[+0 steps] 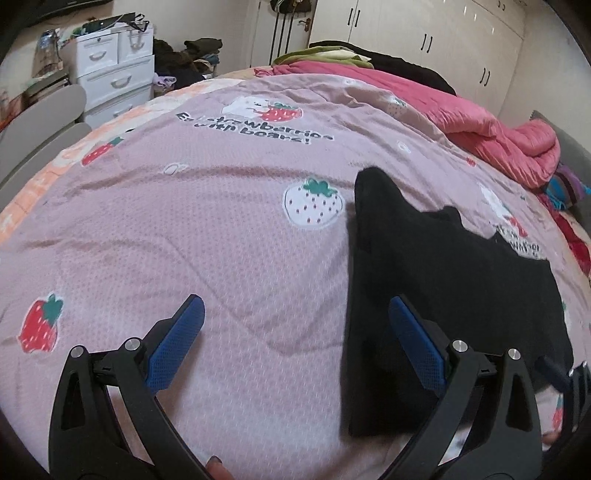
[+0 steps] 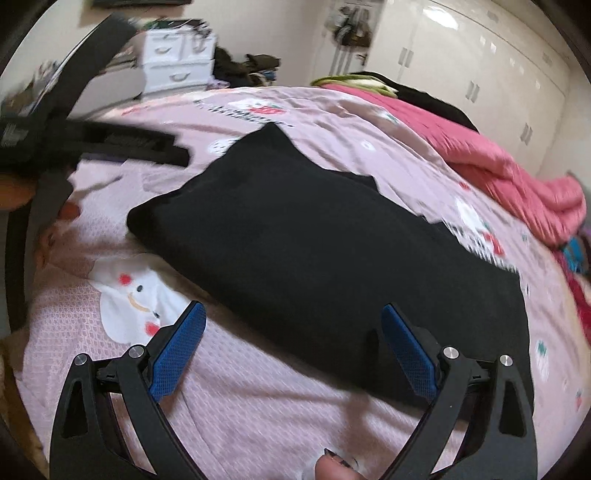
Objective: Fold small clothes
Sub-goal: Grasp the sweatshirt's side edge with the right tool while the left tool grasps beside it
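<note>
A black garment [image 1: 436, 280] lies flat on the pink strawberry-print bedspread [image 1: 207, 236], to the right in the left wrist view. My left gripper [image 1: 295, 306] is open above the spread, its right finger over the garment's left edge and nothing between the blue pads [image 1: 173, 350]. In the right wrist view the same black garment [image 2: 314, 236] stretches across the middle. My right gripper [image 2: 291, 314] is open just above its near edge, holding nothing. The other gripper [image 2: 92, 140] shows blurred at upper left.
A rolled pink quilt [image 1: 495, 133] and piled clothes lie along the bed's far right side. White drawers [image 1: 114, 74] stand past the bed at back left, wardrobes [image 1: 443, 33] at back right. Bare bedspread [image 2: 258, 398] spreads in front of the garment.
</note>
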`<state>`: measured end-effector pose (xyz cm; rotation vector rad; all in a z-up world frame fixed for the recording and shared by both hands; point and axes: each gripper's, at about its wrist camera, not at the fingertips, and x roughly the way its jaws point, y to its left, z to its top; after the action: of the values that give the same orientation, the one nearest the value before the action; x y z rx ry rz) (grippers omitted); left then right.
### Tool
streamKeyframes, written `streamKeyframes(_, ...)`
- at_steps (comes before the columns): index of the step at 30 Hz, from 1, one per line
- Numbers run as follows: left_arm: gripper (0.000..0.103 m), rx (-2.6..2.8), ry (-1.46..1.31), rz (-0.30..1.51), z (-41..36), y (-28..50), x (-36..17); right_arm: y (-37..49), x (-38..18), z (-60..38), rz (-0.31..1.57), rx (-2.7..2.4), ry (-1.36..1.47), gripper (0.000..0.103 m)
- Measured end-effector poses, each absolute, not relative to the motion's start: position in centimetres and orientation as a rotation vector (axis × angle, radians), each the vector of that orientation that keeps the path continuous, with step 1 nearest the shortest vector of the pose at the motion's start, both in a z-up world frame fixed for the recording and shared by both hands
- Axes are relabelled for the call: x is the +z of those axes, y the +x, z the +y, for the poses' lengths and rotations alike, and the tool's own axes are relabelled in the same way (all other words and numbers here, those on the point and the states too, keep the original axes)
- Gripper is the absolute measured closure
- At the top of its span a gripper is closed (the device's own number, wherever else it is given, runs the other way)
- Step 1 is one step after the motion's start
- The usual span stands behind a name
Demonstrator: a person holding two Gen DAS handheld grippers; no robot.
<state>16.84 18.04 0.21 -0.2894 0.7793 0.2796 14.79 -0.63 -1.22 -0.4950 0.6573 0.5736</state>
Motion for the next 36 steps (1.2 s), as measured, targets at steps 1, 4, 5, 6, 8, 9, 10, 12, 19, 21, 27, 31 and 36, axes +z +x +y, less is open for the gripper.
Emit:
streamKeyframes(1,0.009,0.278,-0.293,0.776,18.2,17.1,0.3,14.8,-1.4,-0.1,0.653,0.576,-0.519,0.008)
streamKeyframes(4,0.009,0.282,-0.314,0.771,18.7,18.0,0.2,15.1,-1.9,1.0,0.659,0.594,-0.557,0.008)
streamKeyframes(5,0.009,0.285,-0.323,0.774,19.0,18.4,0.1,15.2,-2.1,1.4,0.66,0.599,-0.572,0.008)
streamKeyframes(6,0.01,0.289,-0.327,0.777,19.2,18.6,-0.1,15.4,-2.3,1.8,0.662,0.602,-0.586,0.008)
streamKeyframes(8,0.01,0.298,-0.335,0.79,19.6,19.2,-0.4,15.6,-2.5,2.4,0.656,0.601,-0.605,0.008)
streamKeyframes(9,0.01,0.299,-0.337,0.794,19.7,19.4,-0.5,15.8,-2.5,2.7,0.654,0.599,-0.612,0.008)
streamKeyframes(10,0.009,0.299,-0.337,0.797,19.8,19.5,-0.6,15.9,-2.5,3.0,0.654,0.599,-0.617,0.008)
streamKeyframes(12,0.01,0.299,-0.334,0.8,20.0,19.8,-0.6,16.3,-2.6,3.6,0.654,0.598,-0.624,0.008)
streamKeyframes(19,0.009,0.296,-0.329,0.816,20.9,21.1,-1.0,17.6,-2.8,6.0,0.629,0.576,-0.68,0.008)
streamKeyframes(21,0.01,0.299,-0.336,0.82,21.2,21.5,-1.1,18.1,-2.9,6.6,0.633,0.57,-0.671,0.008)
streamKeyframes(27,0.01,0.277,-0.376,0.823,22.0,22.7,-1.1,18.7,-2.4,7.0,0.594,0.541,-0.649,0.009)
streamKeyframes(31,0.01,0.213,-0.431,0.825,22.0,23.6,-0.8,18.2,-1.3,6.1,0.554,0.564,-0.606,0.029)
streamKeyframes(36,0.01,0.163,-0.432,0.82,20.8,24.3,-0.5,17.1,-0.3,5.2,0.507,0.607,-0.582,0.067)
